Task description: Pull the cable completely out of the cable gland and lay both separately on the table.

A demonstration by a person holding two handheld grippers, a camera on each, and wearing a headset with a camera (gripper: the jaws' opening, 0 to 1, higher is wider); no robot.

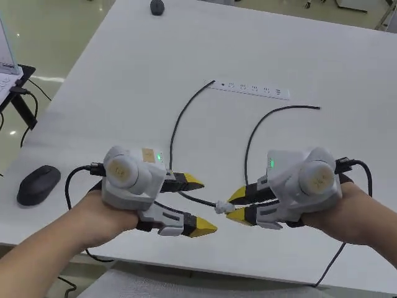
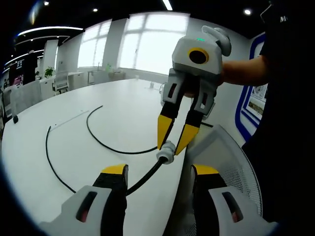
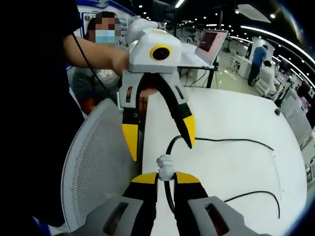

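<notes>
Left gripper (image 1: 208,206): was held wide open, with the cable (image 1: 175,130) between its jaws.
Right gripper (image 1: 230,207): was closed narrowly on the cable gland (image 1: 221,207).
Cable gland: was seen at 6 o'clock of the desk (image 1: 310,56), threaded on the cable.

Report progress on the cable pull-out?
Done: nothing yet; the black cable runs through the white plastic cable gland. In hand: right claw shut on the gland, over the white table near its front edge; left claw open, cable between its jaws, unclamped. Left: clamp the cable, pull it fully out, lay both down apart.
</notes>
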